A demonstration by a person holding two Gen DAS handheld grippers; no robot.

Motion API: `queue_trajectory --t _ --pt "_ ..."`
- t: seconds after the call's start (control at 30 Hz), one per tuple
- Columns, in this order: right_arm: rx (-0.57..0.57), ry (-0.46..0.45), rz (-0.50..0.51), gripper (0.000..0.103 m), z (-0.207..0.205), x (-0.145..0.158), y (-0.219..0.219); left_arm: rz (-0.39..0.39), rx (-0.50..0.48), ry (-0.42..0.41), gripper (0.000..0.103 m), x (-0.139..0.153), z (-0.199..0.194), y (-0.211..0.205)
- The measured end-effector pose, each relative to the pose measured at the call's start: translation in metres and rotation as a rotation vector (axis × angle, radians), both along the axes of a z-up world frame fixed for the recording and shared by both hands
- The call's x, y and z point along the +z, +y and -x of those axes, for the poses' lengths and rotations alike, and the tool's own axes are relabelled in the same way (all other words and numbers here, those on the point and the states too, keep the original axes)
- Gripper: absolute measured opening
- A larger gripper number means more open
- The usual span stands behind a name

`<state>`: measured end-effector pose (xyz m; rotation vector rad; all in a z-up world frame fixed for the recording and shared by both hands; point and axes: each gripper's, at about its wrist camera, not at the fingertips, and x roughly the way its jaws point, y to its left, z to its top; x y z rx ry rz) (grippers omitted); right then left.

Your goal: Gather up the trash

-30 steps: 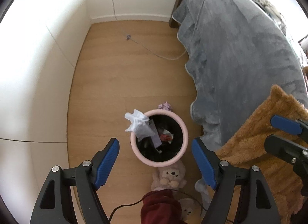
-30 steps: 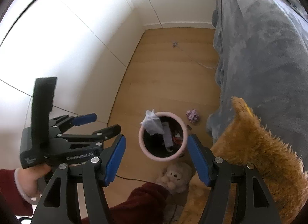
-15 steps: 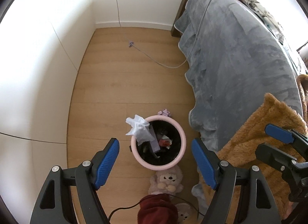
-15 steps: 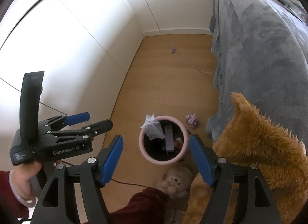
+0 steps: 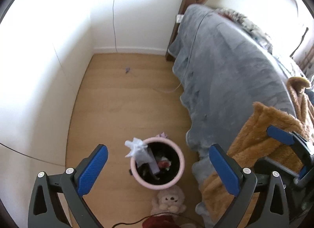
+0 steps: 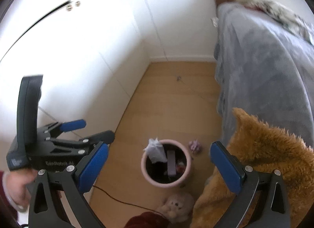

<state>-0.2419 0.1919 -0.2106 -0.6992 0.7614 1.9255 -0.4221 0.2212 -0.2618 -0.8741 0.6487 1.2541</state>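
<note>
Claws, left and right, are opening, empty, above pink bin.

Both cameras sit high above the light wooden floor and look steeply down along their own blue-padded fingers. The left wrist view has the round pink waste bin just ahead of its fingers, the white wall on its left and the bed with the grey plush blanket on its right. The right wrist view stands a little to the right — it sees the same bin between its fingers, and the left gripper at its left edge. Both share the bin, the small beige plush toy below it, the floor corner and the brown furry throw.
</note>
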Motion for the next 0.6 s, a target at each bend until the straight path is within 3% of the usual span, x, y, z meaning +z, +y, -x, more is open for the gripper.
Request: queue_trajectory --t 0.1,0.17,0.6 --pt "0.034 -0.009 -0.044 0.103 0.003 -0.004 -0.011 -0.121 -0.022 0.033 0.103 0.008 0.000 -0.015" --pt "0.052 -0.014 -0.076 0.103 0.004 -0.006 -0.020 -0.144 -0.045 0.056 0.103 0.008 -0.001 -0.022" --pt "0.024 -0.022 -0.038 0.103 -0.003 -0.031 -0.044 -0.019 -0.103 0.099 0.103 -0.023 -0.001 -0.048"
